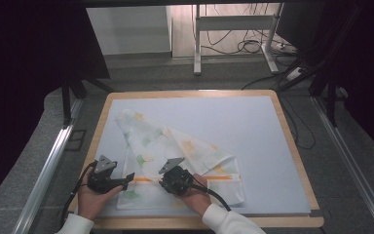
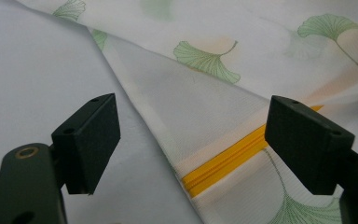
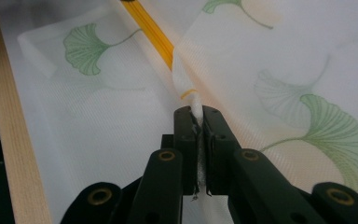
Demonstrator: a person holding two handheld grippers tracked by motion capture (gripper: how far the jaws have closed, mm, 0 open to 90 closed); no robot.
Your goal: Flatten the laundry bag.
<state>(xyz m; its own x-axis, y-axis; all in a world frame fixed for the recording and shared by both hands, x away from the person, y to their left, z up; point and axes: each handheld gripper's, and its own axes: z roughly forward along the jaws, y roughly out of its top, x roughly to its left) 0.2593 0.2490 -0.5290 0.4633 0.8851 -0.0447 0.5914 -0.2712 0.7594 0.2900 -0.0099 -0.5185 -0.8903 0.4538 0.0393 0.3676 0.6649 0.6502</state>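
A white mesh bag [image 1: 175, 144] printed with green and orange leaves lies crumpled on the white mat [image 1: 258, 126]. Its yellow zipper [image 1: 224, 178] runs along the near side. My right gripper [image 1: 162, 183] points left over the bag's near part. In the right gripper view my right gripper [image 3: 198, 116] is shut on a pinched-up fold of the white mesh, just short of the zipper [image 3: 151, 28]. My left gripper [image 1: 129, 177] sits at the bag's left edge. In the left gripper view my left gripper [image 2: 191, 140] stands open, with the bag's edge and the zipper end [image 2: 223, 161] between its jaws, untouched.
The mat covers a wooden table whose near edge [image 1: 199, 223] runs just below both hands and shows as a strip [image 3: 4, 116] in the right gripper view. Metal rails [image 1: 48, 165] flank the table. A stand [image 1: 197, 39] and cables [image 1: 248, 46] lie beyond the far edge.
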